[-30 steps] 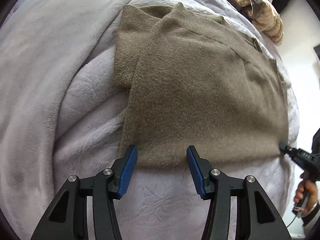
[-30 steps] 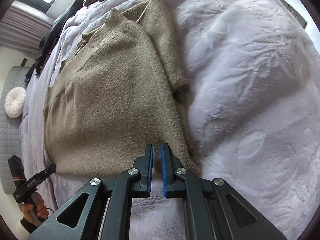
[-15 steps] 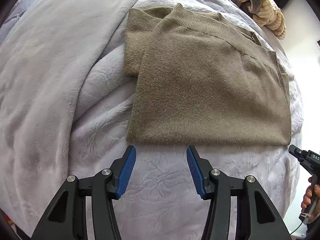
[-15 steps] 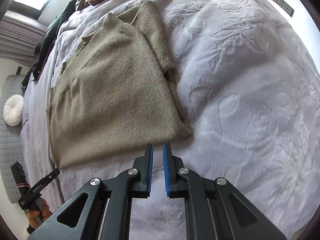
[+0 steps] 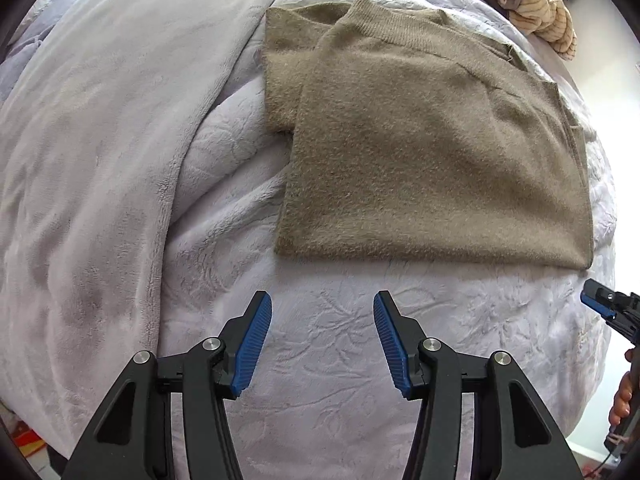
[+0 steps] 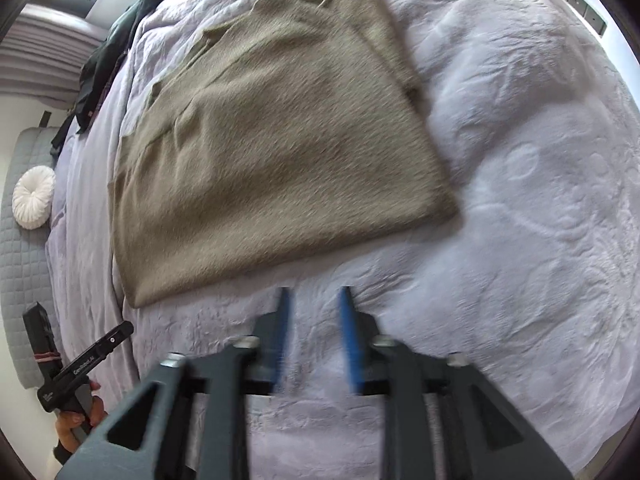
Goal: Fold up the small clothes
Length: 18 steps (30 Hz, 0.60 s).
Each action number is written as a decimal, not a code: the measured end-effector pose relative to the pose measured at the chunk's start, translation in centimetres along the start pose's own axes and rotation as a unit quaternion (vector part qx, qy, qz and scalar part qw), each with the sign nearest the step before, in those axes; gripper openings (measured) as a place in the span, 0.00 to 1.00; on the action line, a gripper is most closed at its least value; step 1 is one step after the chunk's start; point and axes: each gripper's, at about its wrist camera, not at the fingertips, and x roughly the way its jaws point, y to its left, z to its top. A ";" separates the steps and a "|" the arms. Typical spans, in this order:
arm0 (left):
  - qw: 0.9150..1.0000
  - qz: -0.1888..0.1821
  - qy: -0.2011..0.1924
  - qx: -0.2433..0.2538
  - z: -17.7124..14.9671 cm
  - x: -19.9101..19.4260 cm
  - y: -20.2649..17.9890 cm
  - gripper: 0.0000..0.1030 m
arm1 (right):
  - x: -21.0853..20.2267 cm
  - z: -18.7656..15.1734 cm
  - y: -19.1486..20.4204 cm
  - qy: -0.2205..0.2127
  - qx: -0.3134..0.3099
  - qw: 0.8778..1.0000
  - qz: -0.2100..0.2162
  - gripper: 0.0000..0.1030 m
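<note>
Striped clothes [image 5: 536,4] and a white cushion [image 6: 34,196] lie beyond the folded sweater [image 5: 432,152].

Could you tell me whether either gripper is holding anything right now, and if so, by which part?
Nothing is held. The left gripper and right gripper, jaws just opening, hover empty short of the folded sweater's near edge.

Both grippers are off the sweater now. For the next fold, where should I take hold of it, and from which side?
Probably the sweater's near hem, one bottom corner per gripper, coming in low from the near side. That edge lies straight and flat on the blanket, closest to the open left gripper and right gripper, with nothing between either's fingers.
</note>
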 end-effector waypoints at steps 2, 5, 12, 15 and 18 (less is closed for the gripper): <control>1.000 0.004 -0.006 -0.002 0.0 -0.2 0.2 0.95 | 0.5 -0.3 0.9 0.006 -0.010 1.000 0.001 0.54; 1.000 0.007 -0.017 -0.001 0.0 -0.5 0.4 0.95 | 1.2 -0.6 1.9 0.017 -0.016 1.000 0.008 0.54; 1.000 0.019 -0.020 -0.003 0.3 -0.3 0.7 0.96 | 2.6 -1.2 4.6 0.035 -0.031 0.998 0.048 0.79; 1.000 0.024 -0.017 -0.003 0.5 0.0 0.7 0.96 | 2.7 -1.5 6.0 0.029 -0.049 0.996 0.065 0.81; 1.000 0.023 -0.015 0.001 0.6 0.0 0.5 0.96 | 2.9 -1.8 7.6 0.029 -0.071 0.994 0.081 0.82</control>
